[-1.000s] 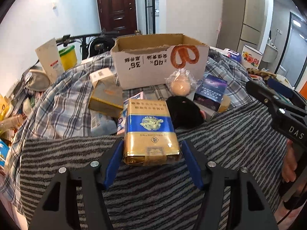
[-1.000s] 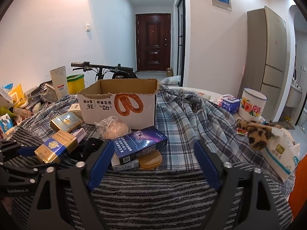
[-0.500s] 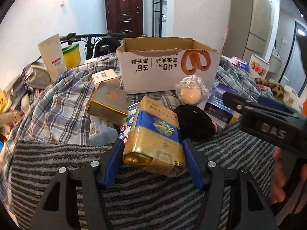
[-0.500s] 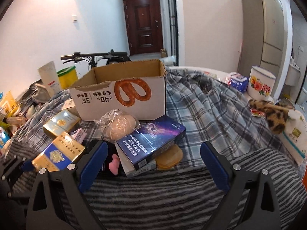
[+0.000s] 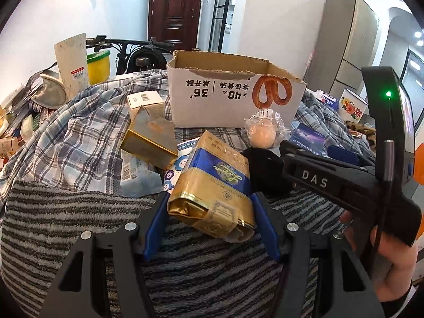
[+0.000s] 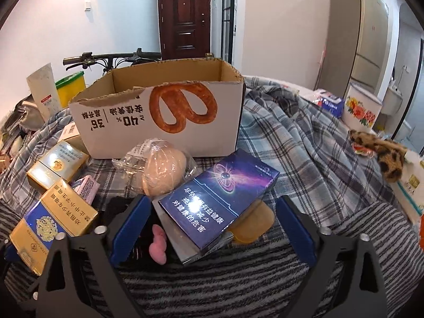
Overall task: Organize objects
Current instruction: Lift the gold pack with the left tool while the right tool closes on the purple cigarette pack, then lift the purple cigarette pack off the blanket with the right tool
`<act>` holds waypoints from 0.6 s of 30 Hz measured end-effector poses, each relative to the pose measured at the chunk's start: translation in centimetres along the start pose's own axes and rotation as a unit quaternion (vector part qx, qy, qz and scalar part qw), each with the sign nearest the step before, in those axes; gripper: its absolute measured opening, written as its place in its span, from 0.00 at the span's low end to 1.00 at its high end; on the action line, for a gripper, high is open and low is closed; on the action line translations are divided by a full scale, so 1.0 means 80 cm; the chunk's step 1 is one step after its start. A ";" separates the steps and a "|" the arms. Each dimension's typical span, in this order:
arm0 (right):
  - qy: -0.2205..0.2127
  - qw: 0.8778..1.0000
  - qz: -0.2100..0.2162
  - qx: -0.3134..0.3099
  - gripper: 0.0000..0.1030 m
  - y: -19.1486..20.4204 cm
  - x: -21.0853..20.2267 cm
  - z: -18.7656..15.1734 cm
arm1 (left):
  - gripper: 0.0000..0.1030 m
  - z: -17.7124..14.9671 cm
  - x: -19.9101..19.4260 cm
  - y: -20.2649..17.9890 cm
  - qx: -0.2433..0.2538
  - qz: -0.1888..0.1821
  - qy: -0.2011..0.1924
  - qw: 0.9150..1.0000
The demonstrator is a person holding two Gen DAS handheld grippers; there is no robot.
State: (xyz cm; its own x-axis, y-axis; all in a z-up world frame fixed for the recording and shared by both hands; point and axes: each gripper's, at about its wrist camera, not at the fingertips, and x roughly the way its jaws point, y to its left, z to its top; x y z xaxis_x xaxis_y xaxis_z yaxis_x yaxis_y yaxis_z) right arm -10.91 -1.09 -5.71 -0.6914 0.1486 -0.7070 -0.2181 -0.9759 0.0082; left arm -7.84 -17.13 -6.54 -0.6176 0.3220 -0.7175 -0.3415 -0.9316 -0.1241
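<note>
My left gripper point(image 5: 209, 212) is shut on a gold and blue carton point(image 5: 212, 185), held tilted above the striped blanket; that carton also shows at the lower left of the right wrist view point(image 6: 53, 225). My right gripper point(image 6: 213, 206) straddles a dark blue and purple carton point(image 6: 220, 196), which lies on a grey box. Its jaws are closing, but the pads stand clear of the carton's sides. An open cardboard box point(image 6: 127, 122) with a pretzel print stands behind, also visible in the left wrist view point(image 5: 225, 98).
A bagged beige ball point(image 6: 164, 172), a pink thing point(image 6: 157, 243), a tan lid point(image 6: 254, 225) and a gold box point(image 6: 57, 164) crowd the cartons. A black object point(image 5: 265, 167) lies beside the held carton. A flowered mug point(image 6: 360, 111) stands far right. A hand point(image 5: 392, 265) grips the right gripper.
The right gripper came forward and down until its fingers flank the blue and purple carton, and it reached further into the left view. The gold carton rolled and tilted in the left gripper.
</note>
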 end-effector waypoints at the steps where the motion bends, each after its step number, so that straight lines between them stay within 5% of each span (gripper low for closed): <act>1: 0.002 1.000 0.005 0.005 0.79 -0.003 0.001 0.000 | 0.63 0.000 -0.001 0.000 0.000 0.000 -0.001 1.000; 4: 0.016 0.999 0.029 0.015 0.63 -0.013 0.003 -0.002 | 0.63 0.000 -0.001 0.001 -0.004 -0.005 -0.002 1.000; 18: 0.045 0.995 0.085 -0.027 0.27 -0.048 -0.037 -0.034 | 0.63 -0.001 -0.003 -0.003 0.004 0.011 -0.002 1.000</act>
State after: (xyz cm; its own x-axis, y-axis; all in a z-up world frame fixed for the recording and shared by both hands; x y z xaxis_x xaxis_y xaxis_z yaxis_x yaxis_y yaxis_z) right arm -6.18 1.77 -5.57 -0.6497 -0.0318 -0.7595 -0.0637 -0.9933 0.0962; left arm -7.55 -17.02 -6.36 -0.6283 0.3027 -0.7167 -0.3333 -0.9371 -0.1036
